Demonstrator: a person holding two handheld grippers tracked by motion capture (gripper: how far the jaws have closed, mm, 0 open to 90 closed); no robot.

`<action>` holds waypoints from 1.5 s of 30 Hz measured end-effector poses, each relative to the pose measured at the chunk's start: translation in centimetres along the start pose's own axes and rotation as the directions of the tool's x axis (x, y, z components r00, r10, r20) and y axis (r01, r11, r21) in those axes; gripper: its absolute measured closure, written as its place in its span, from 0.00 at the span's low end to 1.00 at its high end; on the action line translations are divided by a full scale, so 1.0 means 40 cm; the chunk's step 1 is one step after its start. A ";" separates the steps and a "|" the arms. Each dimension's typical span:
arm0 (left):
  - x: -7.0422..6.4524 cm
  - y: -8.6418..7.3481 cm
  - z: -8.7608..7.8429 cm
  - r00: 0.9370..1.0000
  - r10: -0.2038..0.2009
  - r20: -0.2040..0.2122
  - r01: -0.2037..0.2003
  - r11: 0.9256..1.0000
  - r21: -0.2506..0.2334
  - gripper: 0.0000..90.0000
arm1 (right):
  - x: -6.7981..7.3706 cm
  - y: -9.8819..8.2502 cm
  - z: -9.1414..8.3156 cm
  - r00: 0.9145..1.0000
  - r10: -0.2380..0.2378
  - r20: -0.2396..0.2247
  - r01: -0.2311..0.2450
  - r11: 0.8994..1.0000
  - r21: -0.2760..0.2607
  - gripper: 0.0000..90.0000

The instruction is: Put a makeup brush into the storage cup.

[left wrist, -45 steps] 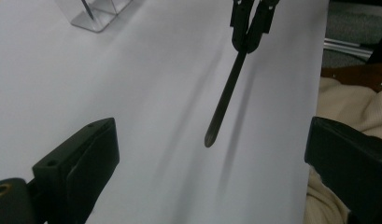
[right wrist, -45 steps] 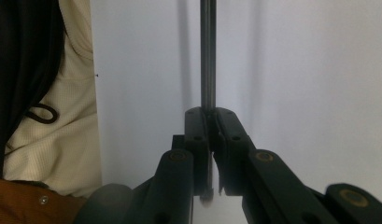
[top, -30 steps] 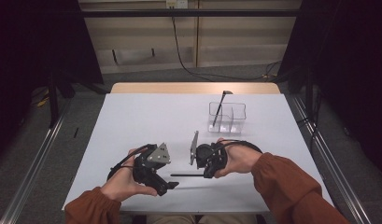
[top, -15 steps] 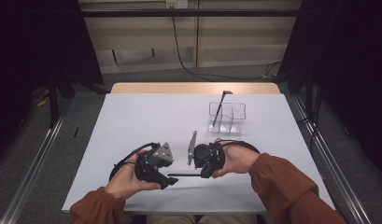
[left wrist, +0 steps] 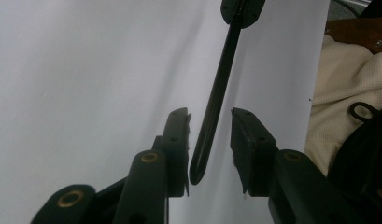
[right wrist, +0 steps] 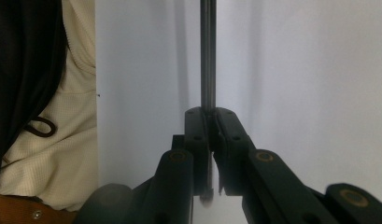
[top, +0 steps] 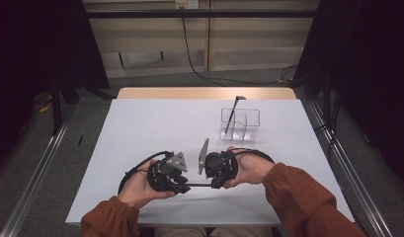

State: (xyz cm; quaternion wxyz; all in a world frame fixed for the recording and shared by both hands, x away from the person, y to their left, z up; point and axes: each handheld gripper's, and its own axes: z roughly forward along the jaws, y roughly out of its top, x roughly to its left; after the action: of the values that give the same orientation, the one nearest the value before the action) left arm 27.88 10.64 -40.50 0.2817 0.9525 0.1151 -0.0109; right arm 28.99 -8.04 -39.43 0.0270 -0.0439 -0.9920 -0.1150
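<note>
- Right gripper (top: 215, 170), lower centre of the high view: jaws clamped tight on a thin black rod (top: 197, 184); in the right gripper view the rod (right wrist: 208, 56) runs straight up from between the pressed pads.
- Left gripper (top: 182, 186), just left of it: jaws have just been closing, rod end between them. In the left gripper view the rod (left wrist: 215, 100) hangs between the two pads (left wrist: 244, 140), a gap visible on each side; not yet pinched.
- Rod lies level between the two grippers, near the table's front edge, at bottom centre of the high view.
- Both grippers sit close together, facing each other; the grey plate on each nearly meets the other.
- White table top (top: 150, 128): wide bare stretch to upper left and centre; front edge just below the hands.
- Clear box with compartments (top: 240, 124), centre right, well apart from the hands; a second dark stick (top: 231, 114) leans up out of it.
- Orange sleeves (top: 298, 197) enter from the bottom edge.
- Metal rails run along both sides of the table; dark curtains beyond.
</note>
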 end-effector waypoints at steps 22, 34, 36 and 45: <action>-0.003 0.002 0.009 0.997 0.047 0.068 -0.047 0.999 -0.005 0.93 | 0.002 -0.010 0.002 1.000 -0.012 0.018 0.013 1.000 -0.012 0.90; 0.004 0.000 0.003 0.997 0.027 0.066 -0.026 1.000 -0.014 0.94 | -0.005 -0.020 -0.005 1.000 -0.001 0.020 0.002 0.997 -0.074 0.82; 0.004 -0.001 0.003 0.998 0.025 0.062 -0.024 1.000 -0.017 0.94 | -0.006 -0.022 -0.005 1.000 0.002 0.014 -0.001 0.997 -0.083 0.78; 0.005 -0.011 -0.007 0.998 0.009 0.058 -0.008 1.000 -0.020 0.93 | -0.011 -0.037 -0.011 0.999 0.038 0.027 -0.033 0.990 -0.139 0.56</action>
State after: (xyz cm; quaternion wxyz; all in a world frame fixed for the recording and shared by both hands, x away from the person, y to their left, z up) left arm 27.97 11.20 -40.53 0.2946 0.9494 0.1029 -0.0364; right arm 29.32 -9.63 -39.36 0.0115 -0.0650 -0.9810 -0.1824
